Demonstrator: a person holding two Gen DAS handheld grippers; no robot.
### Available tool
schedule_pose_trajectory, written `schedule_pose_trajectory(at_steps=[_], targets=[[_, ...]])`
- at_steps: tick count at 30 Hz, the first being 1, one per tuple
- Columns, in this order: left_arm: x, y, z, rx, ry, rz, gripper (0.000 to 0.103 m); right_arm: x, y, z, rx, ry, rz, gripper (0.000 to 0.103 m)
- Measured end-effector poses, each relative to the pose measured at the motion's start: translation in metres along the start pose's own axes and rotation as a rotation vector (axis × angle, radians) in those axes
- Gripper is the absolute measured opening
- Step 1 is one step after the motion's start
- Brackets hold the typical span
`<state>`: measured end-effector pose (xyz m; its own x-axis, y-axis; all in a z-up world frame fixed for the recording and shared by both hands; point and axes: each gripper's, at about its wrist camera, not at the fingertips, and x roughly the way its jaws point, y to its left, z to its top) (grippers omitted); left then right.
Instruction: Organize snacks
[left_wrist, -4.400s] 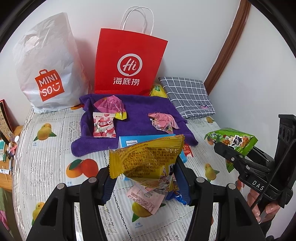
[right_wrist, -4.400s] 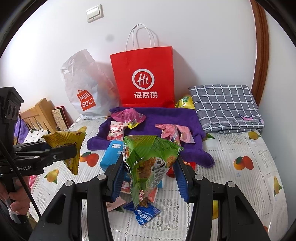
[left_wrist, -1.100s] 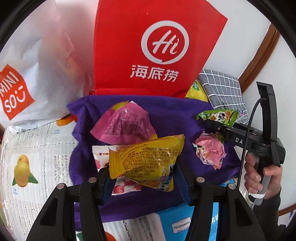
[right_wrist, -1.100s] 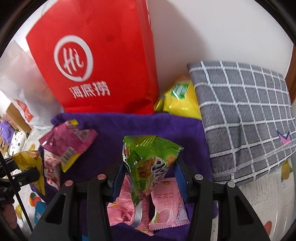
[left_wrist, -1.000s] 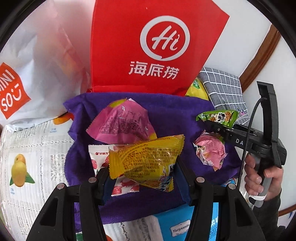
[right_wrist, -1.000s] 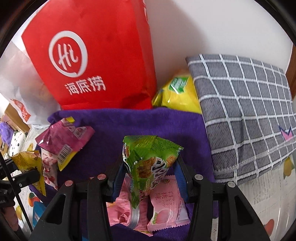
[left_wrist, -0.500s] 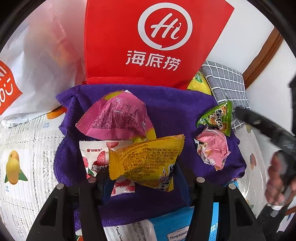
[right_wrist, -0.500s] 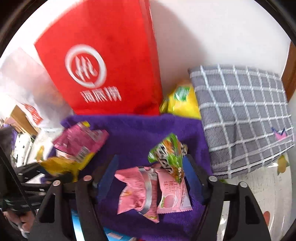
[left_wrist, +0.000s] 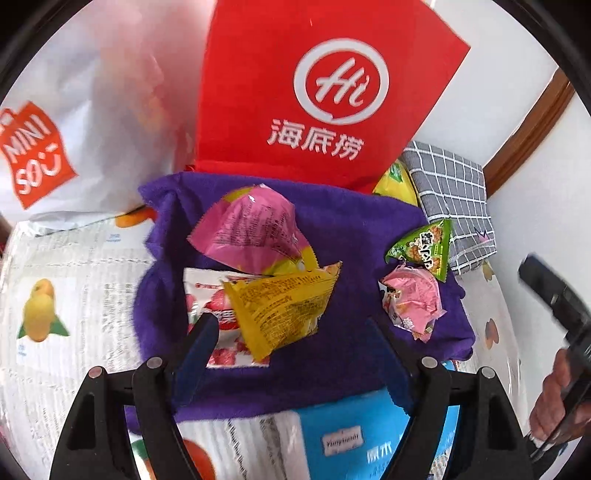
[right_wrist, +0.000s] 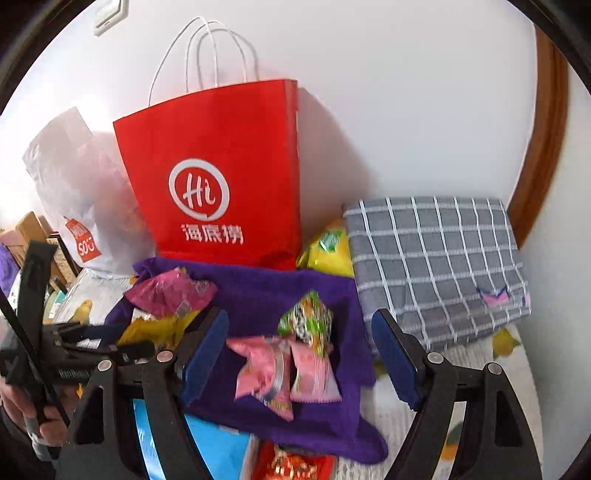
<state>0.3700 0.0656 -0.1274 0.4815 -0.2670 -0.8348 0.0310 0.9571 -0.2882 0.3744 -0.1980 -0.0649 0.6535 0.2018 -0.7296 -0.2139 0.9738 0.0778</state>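
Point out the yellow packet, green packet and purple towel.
yellow packet (left_wrist: 282, 312), left wrist view, printed face.
green packet (left_wrist: 424, 248), left wrist view, centre.
purple towel (right_wrist: 258, 295), right wrist view, bare patch.

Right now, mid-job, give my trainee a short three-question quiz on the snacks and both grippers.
1. True or false: the left gripper grips the yellow packet.
2. The green packet lies on: A) checked cloth, B) purple towel, C) red bag.
3. Fill in: the right gripper is ____.

Key: 1 false, its jaws have just been opening and the packet lies loose between them; 2 B; 3 open.
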Motion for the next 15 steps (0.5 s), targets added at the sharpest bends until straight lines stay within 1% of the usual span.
schedule_pose_trajectory(at_steps=[2, 3, 7, 12, 15], targets=[[-0.009, 0.002, -0.002, 0.001, -0.013, 0.021, 0.08, -0.001, -0.006, -0.014, 0.013, 0.019, 0.024, 0.079], [-0.013, 0.002, -0.003, 0.001, -0.016, 0.026, 0.08, -0.001, -0.009, -0.023, 0.015, 0.03, 0.017, 0.079], [-0.027, 0.008, -0.011, -0.01, -0.016, 0.017, 0.08, 0.002, -0.014, -0.06, 0.0, 0.093, 0.003, 0.068], [-0.038, 0.008, -0.024, -0.015, -0.016, 0.005, 0.08, 0.012, -0.024, -0.1, 0.042, 0.183, 0.008, 0.064], [-0.041, 0.006, -0.032, -0.008, -0.003, 0.012, 0.08, 0.022, -0.029, -0.114, 0.061, 0.218, 0.009, 0.064]])
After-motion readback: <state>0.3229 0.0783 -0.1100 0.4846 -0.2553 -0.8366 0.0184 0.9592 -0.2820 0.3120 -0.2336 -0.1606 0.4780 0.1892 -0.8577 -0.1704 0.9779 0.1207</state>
